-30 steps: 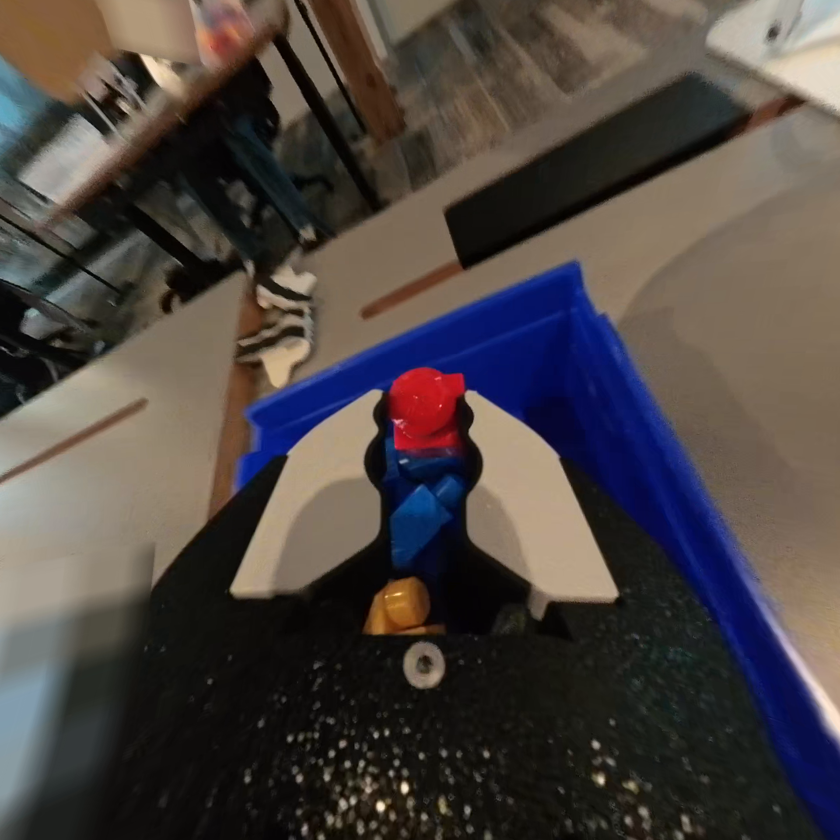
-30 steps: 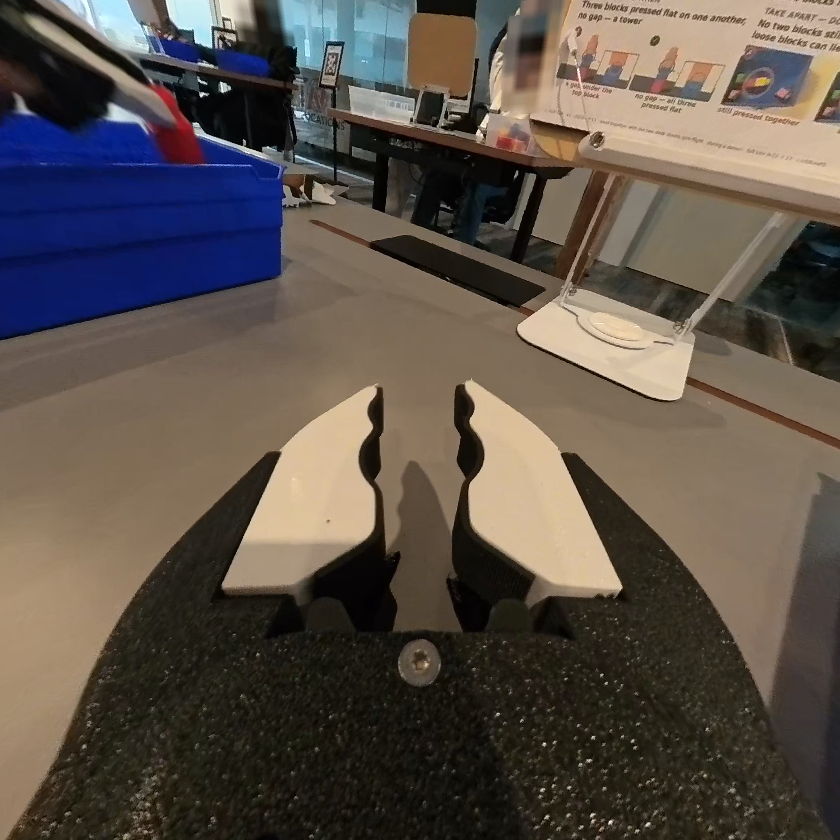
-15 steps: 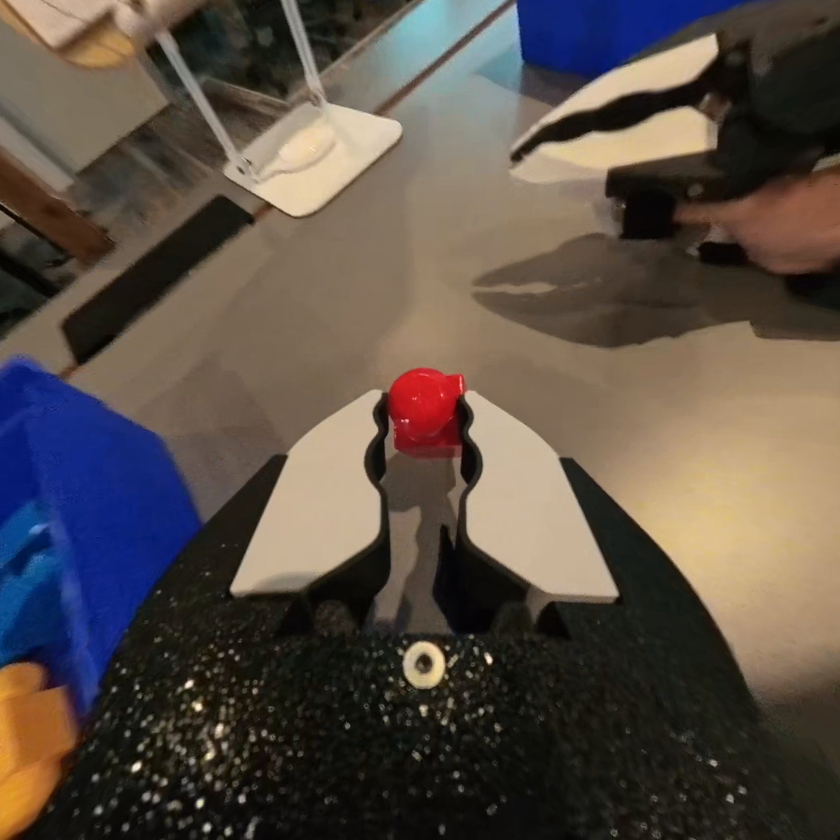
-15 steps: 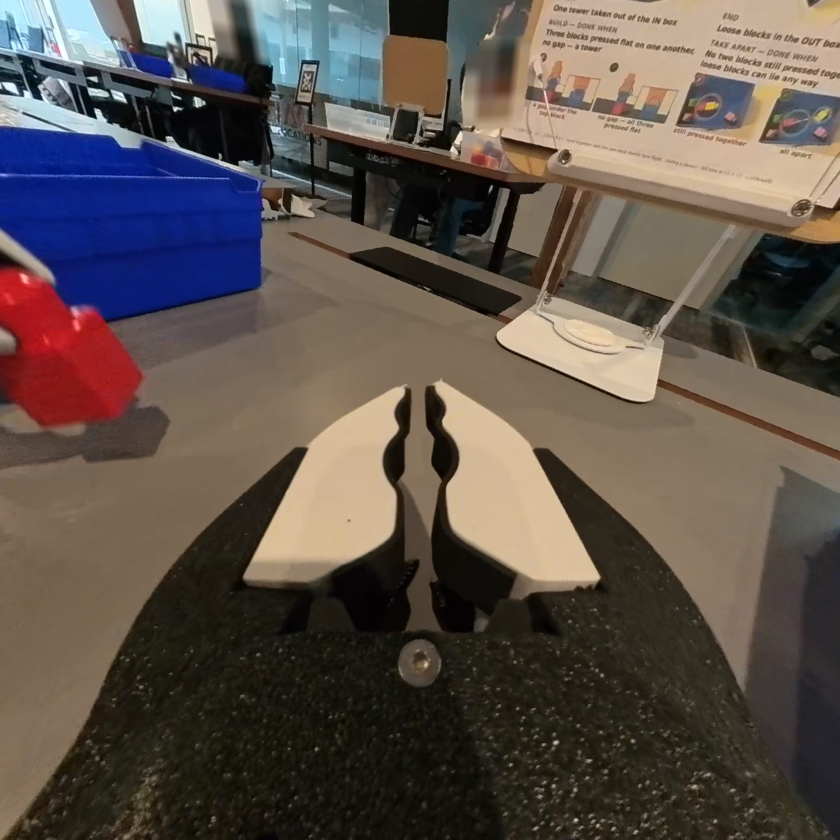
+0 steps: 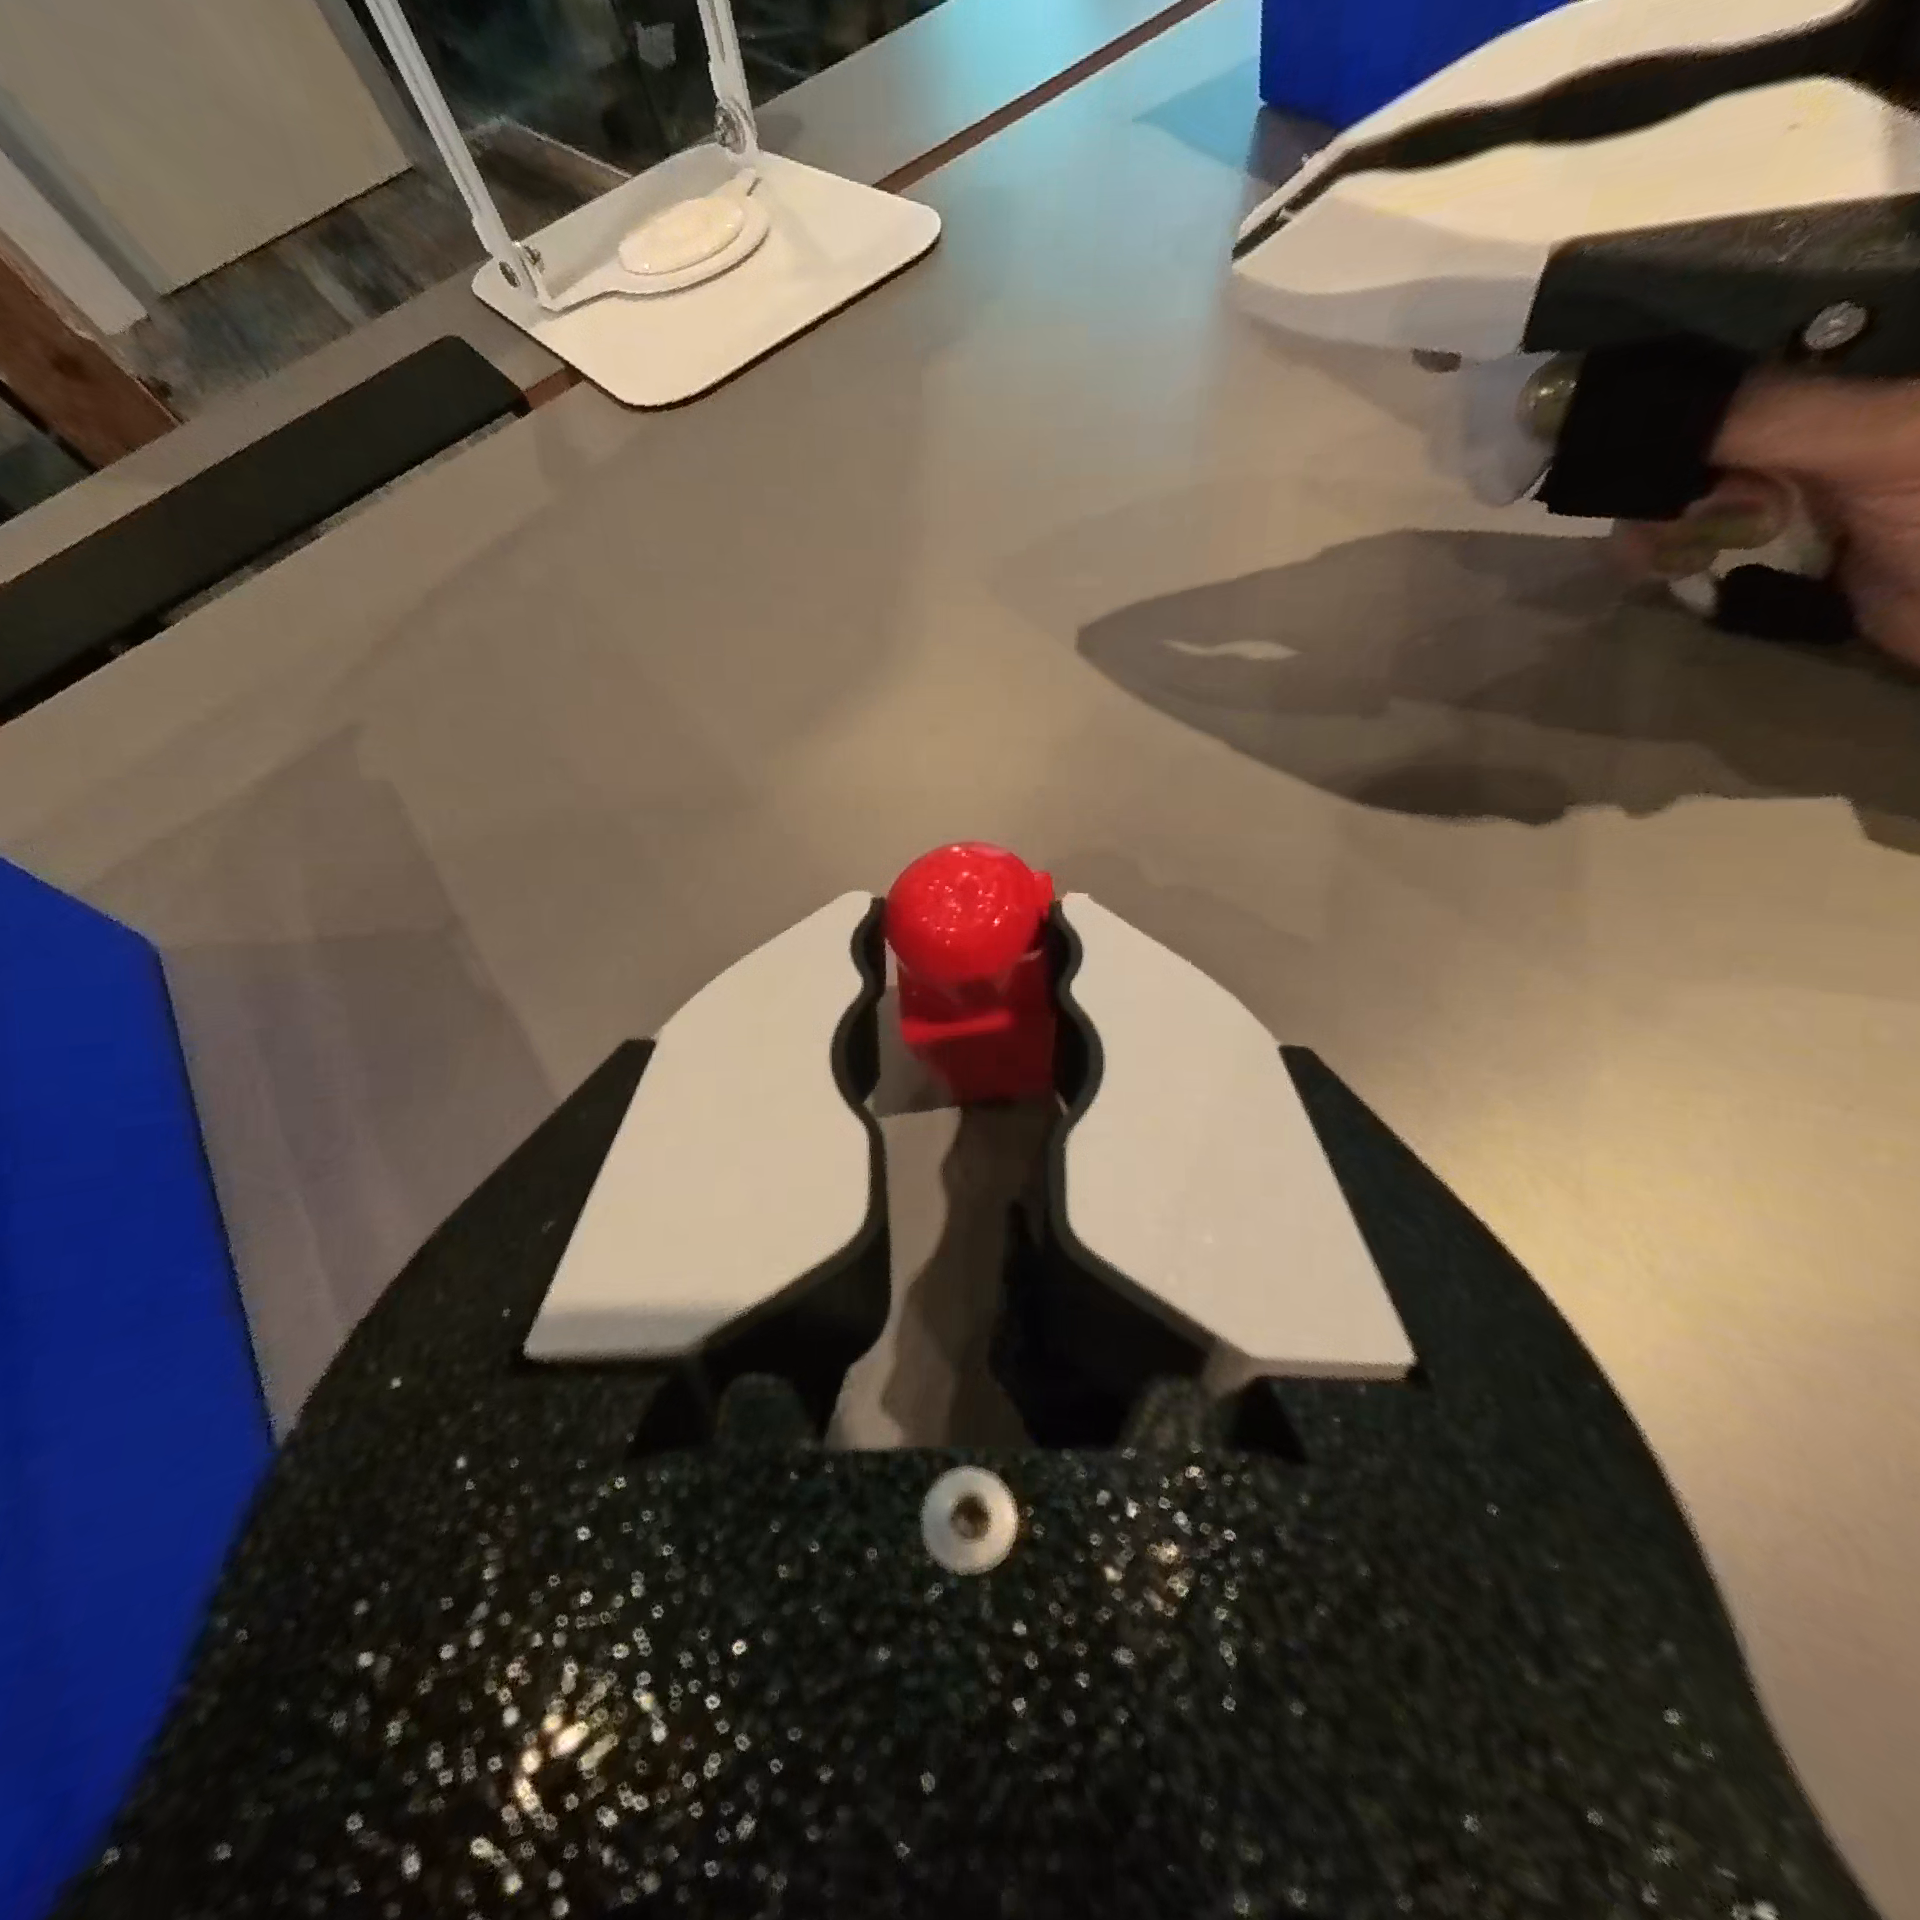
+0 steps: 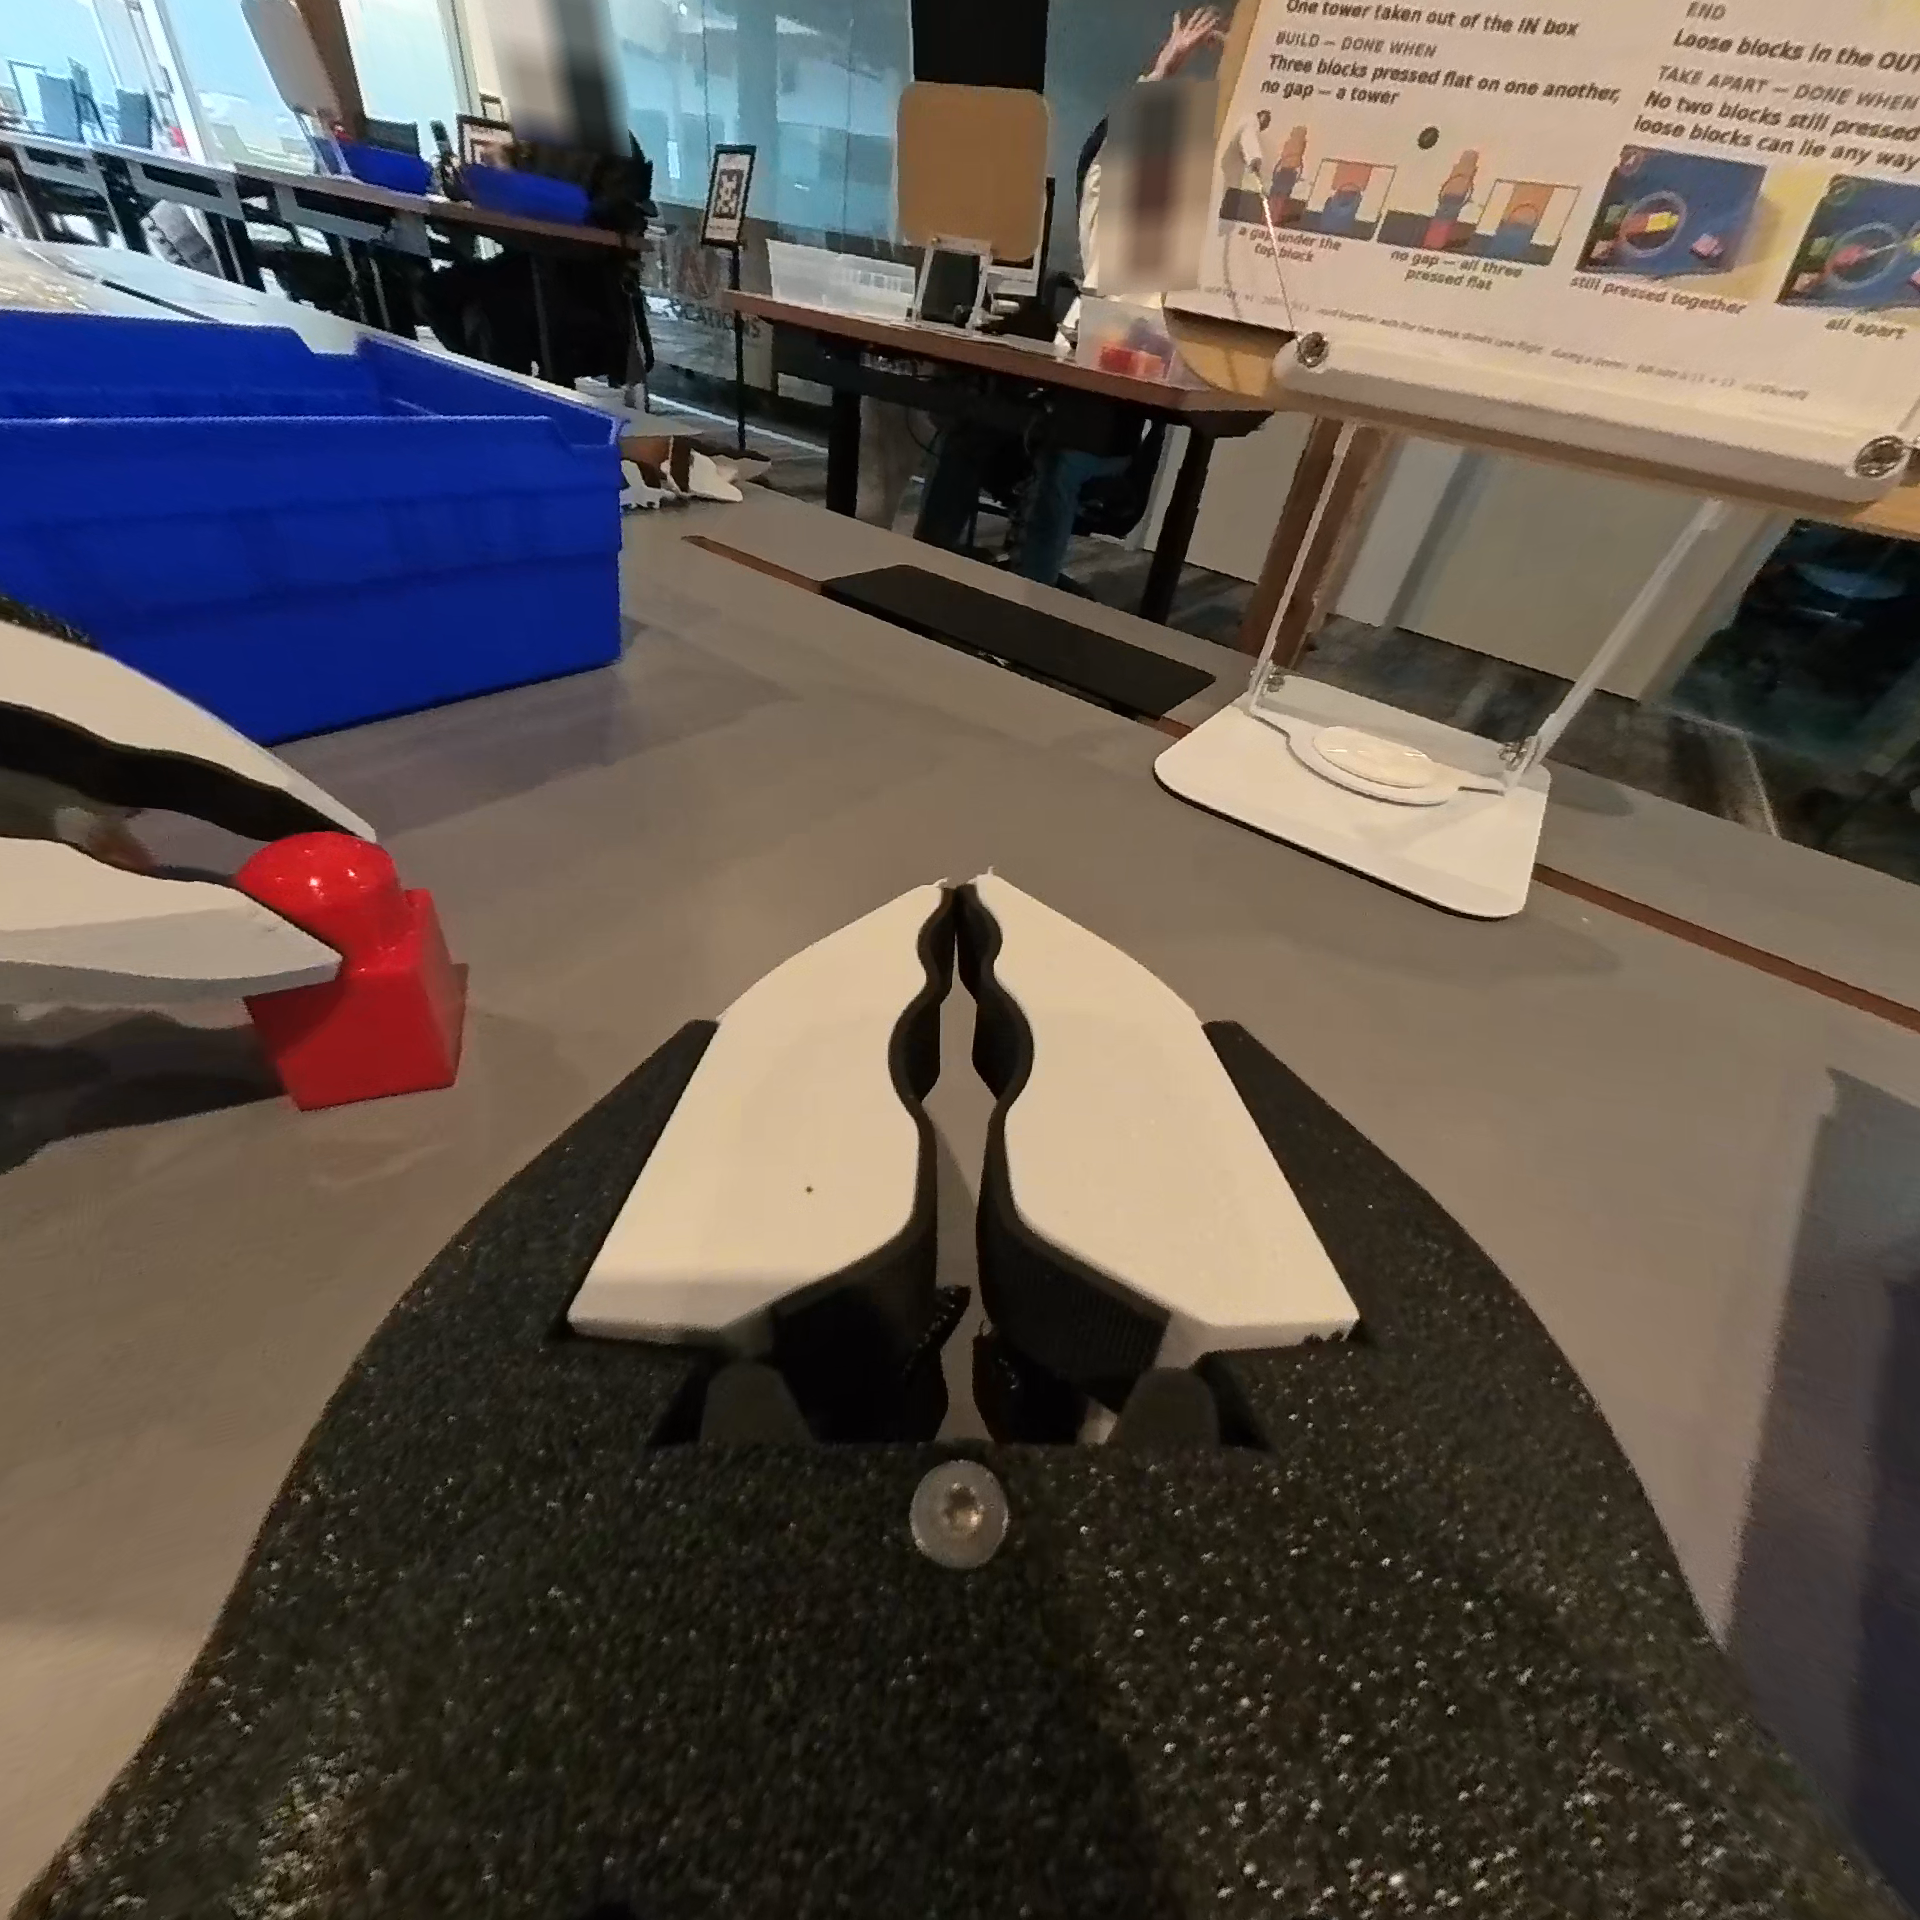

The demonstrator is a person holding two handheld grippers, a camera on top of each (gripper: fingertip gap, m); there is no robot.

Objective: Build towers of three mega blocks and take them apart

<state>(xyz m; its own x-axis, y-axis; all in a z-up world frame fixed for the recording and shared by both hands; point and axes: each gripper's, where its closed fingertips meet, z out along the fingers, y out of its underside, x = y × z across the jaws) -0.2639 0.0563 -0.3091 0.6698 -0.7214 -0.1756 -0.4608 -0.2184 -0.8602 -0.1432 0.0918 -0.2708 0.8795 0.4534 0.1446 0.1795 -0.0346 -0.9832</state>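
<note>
- Between the white fingertips of the left gripper we see a red block clamped near the tips, its single round stud pointing away from the camera.
- In the right wrist view the same block sits with its base on or just above the grey table; we cannot tell whether it touches. The stud points up and the left gripper's white fingers close on it from the left.
- The right gripper holds nothing; its two white fingers are pressed together at the tips, with only a thin wavy slit between them further back.
- In the left wrist view we see that right gripper off to the upper right, above the table, with a person's hand on its black handle and its shadow on the table below.
- The red block lies to the left of the right gripper, near it but apart.
- Beyond the block a blue bin stands on the table at the left.
- Farther back a flat black strip lies on the table, and to its right stands a white stand base with clear uprights carrying an instruction sheet.
</note>
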